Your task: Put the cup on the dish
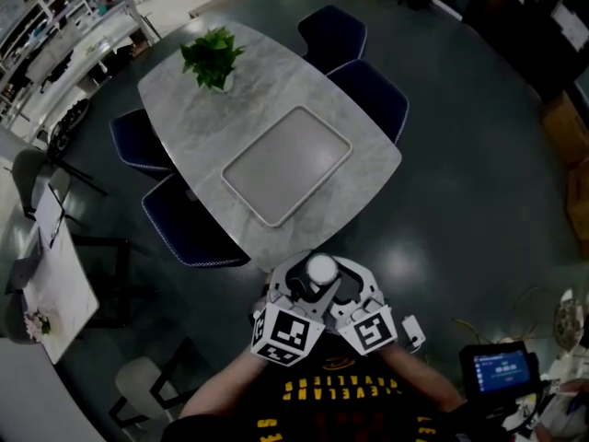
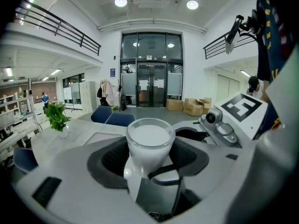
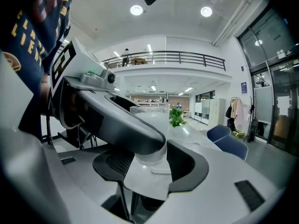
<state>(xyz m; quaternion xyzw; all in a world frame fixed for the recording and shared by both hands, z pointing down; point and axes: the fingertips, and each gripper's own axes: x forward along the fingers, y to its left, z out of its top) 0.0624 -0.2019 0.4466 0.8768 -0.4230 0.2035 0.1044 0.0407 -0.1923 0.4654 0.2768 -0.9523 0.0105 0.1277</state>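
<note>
Left gripper (image 1: 296, 290) and right gripper (image 1: 352, 288) both clenched on the cup (image 1: 322, 268) — held at the body, off the table (image 1: 207, 122). Dish (image 1: 287, 164) bare; carry and placement not yet done.

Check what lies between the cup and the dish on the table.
Nothing: only bare marble tabletop separates the cup from the dish, as the head view shows.

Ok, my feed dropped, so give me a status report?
Left gripper and right gripper both shut on cup, held short of table. Dish empty, cup not yet on it. Plant at far end, path open.
</note>
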